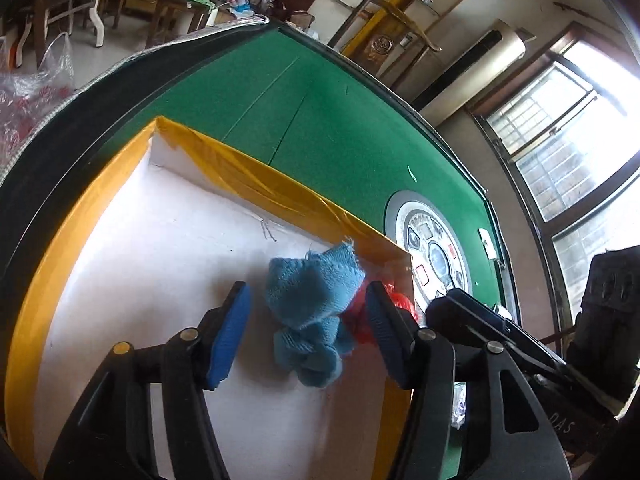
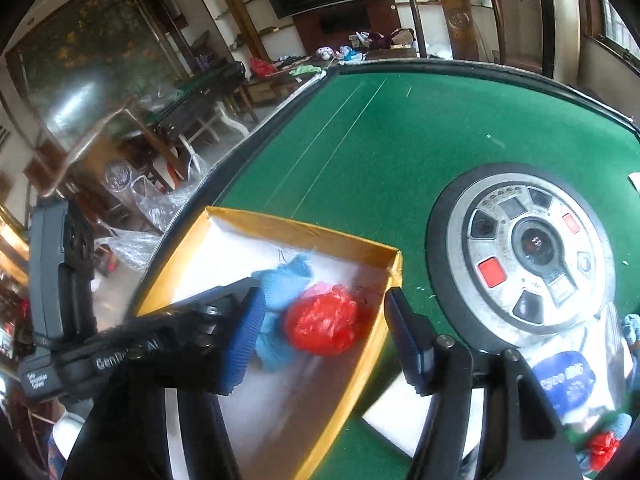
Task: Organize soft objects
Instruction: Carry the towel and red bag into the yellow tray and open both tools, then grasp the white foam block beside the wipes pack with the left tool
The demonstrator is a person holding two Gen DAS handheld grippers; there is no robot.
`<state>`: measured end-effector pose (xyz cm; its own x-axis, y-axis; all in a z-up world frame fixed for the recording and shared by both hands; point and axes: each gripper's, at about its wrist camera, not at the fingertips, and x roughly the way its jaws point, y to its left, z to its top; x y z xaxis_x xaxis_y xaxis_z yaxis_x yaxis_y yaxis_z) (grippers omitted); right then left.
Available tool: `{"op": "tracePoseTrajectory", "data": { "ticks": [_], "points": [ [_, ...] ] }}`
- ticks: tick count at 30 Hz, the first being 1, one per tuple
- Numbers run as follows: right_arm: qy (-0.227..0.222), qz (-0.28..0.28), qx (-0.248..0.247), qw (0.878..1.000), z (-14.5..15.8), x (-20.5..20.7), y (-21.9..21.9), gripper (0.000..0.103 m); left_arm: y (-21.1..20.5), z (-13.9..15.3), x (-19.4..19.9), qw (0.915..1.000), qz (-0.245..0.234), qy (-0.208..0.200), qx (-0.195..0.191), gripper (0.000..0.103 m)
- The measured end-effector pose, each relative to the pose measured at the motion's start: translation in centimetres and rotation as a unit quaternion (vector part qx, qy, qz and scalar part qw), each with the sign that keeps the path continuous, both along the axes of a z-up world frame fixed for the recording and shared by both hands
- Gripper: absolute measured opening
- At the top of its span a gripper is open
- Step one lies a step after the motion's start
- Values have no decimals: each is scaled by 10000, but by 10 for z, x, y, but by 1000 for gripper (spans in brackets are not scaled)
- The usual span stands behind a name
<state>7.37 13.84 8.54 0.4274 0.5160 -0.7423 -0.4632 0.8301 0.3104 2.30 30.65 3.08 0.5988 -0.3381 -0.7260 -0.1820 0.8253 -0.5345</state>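
Blue cloth (image 1: 310,314) crumpled lengthwise between spread left tongs (image 1: 308,336), red bag (image 2: 322,320) between spread right tongs (image 2: 324,334)

Daylight from window (image 1: 576,128), glare there; fisheye bending at edges; right view motion-blurred.

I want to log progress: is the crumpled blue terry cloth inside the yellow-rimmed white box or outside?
Inside. The crumpled blue terry cloth lies on the white floor of the yellow-rimmed white box.
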Motion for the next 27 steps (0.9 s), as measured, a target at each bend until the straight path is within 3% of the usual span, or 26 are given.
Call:
{"op": "tracePoseTrajectory", "data": {
  "ticks": [5,9,11,14,19,23,27],
  "points": [
    [-580,-202,166,9980,25,-28,-46,58,3,20,-23,9998,59,-186,-57,58],
    [-1233,-514,63,9910,40,-58,-97,81,-19,49,-43,9984,-110,-544,-49,69],
    [-1434,-793,-85,9865,36,-70,-129,81,-38,62,-54,9970,-249,-735,-9,76],
    [-1433,-1274,-140,9813,24,-75,-175,81,-74,69,-60,9948,-599,-822,70,77],
    [-973,-2092,312,9725,-11,-69,-253,81,-131,49,-48,9921,-1138,-469,256,77],
    [-933,-2295,518,9674,-27,-71,-287,81,-159,34,-37,9917,-1213,-174,401,77],
    [-901,-2242,658,9681,-30,-71,-298,81,-175,26,-29,9896,-1139,-81,876,77]
  ]
}}
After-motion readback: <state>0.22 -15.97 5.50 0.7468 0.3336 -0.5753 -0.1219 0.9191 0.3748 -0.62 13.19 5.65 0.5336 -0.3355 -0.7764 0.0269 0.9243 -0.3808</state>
